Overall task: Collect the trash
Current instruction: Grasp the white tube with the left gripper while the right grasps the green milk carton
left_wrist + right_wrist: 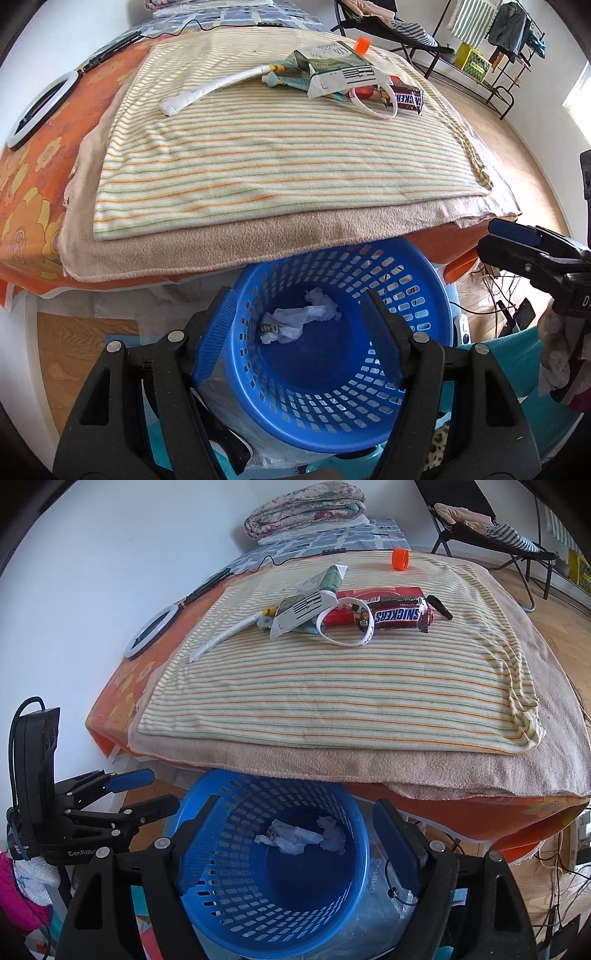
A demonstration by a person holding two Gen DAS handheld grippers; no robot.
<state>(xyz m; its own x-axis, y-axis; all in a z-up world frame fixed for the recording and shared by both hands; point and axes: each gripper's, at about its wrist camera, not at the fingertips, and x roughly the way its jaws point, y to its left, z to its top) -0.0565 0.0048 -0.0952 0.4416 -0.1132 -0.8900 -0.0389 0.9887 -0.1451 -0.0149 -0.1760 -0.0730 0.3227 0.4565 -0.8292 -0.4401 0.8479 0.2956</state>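
Several pieces of crumpled paper (299, 321) lie in the blue basket (436, 332) directly below our jaws, which sits at the bed's edge so trash drops in easily. Both the left gripper (301, 325) and right gripper (295, 840) hang open, empty. More trash, a Snickers wrapper (400, 616) among it, waits ahead on the striped towel (332, 694).

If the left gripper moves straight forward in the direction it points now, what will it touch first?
Most likely the blue basket: the open left gripper points into its mouth, toward the crumpled paper inside. Depth is hard to judge, so rim or inner wall might come first.
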